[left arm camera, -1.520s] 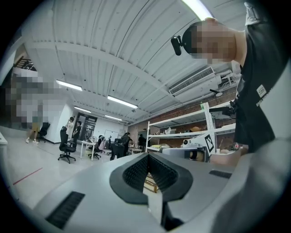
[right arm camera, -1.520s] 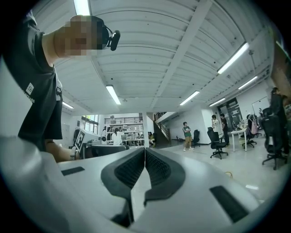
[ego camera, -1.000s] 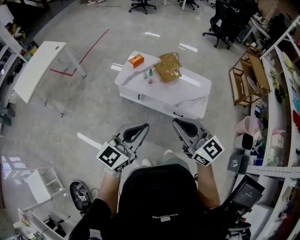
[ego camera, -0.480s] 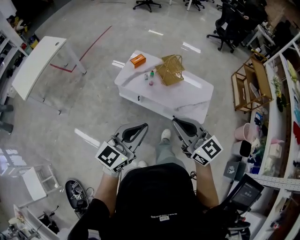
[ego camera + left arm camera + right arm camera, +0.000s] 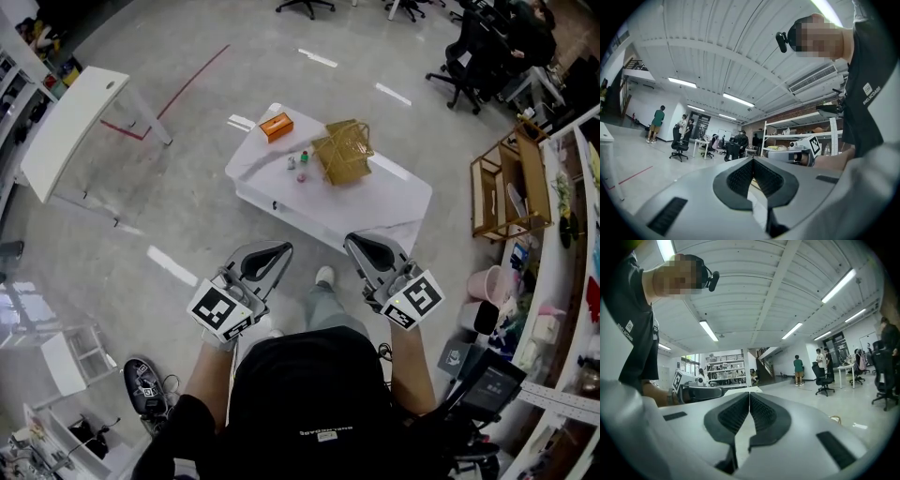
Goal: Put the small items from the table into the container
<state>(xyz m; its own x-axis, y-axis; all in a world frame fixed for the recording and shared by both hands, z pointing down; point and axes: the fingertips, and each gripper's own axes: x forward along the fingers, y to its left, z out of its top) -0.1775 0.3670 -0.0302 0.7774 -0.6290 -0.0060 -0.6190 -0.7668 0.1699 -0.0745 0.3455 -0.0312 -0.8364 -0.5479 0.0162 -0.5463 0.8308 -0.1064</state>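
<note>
Only our head view caught the white bench ahead, bearing, left to right, an orange box, a few small bottles and the gold wire basket just beside them, all well apart from us. The two gripper views showed only ceiling lights and distant people. We held the left claw and right claw pressed shut and empty, a shoe between them.

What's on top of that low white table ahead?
An orange box, a gold wire basket and a few small items between them. Whether the basket holds anything is too small to tell.
</note>
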